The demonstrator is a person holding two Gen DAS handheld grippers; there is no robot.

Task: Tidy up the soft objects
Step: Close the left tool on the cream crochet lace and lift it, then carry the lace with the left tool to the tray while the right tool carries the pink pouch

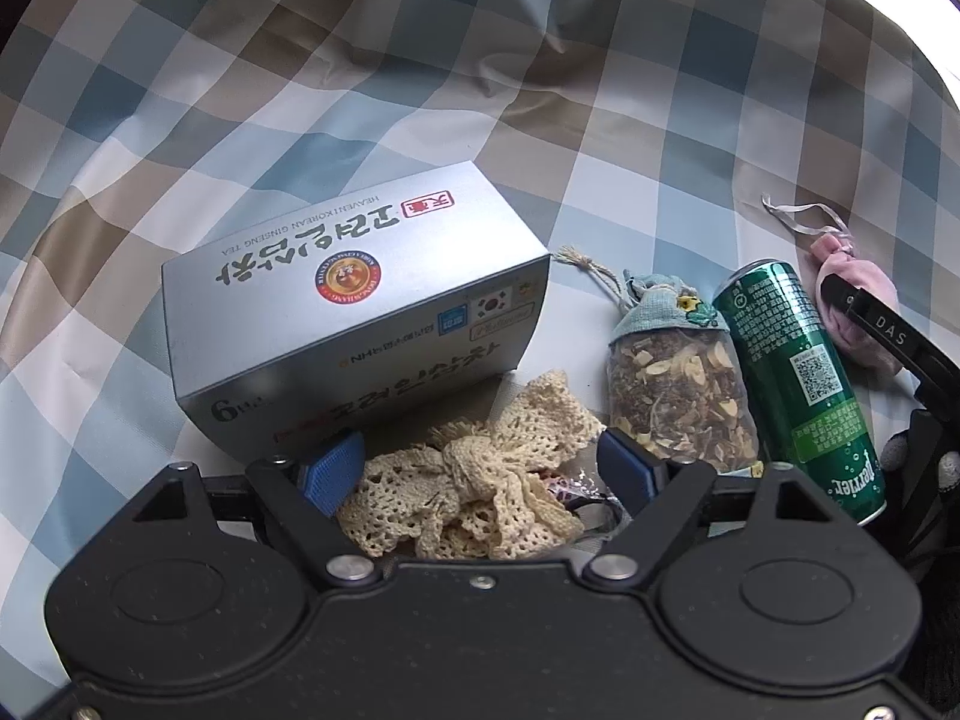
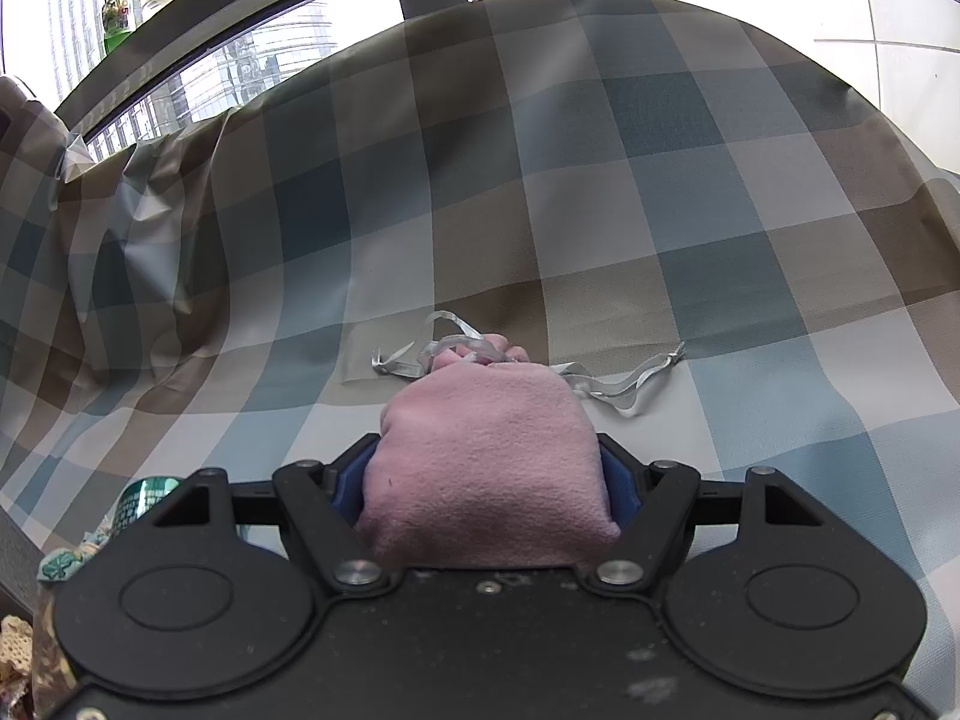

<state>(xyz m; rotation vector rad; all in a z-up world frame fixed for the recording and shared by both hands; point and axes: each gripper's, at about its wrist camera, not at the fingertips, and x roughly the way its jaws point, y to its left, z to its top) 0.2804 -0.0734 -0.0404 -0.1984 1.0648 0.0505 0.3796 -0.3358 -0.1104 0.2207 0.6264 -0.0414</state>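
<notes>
My left gripper stands wide open around a cream crocheted lace piece that lies on the checked cloth; its blue pads sit on either side without pressing it. A sachet of dried herbs with a blue cloth top lies just right of it. My right gripper is shut on a pink drawstring pouch with silver ribbons. The pouch and the right gripper's finger also show at the right of the left wrist view.
A silver ginseng tea box stands just behind the lace. A green Perrier can lies between the sachet and the pouch; its end shows in the right wrist view. Checked cloth rises at the back, below windows.
</notes>
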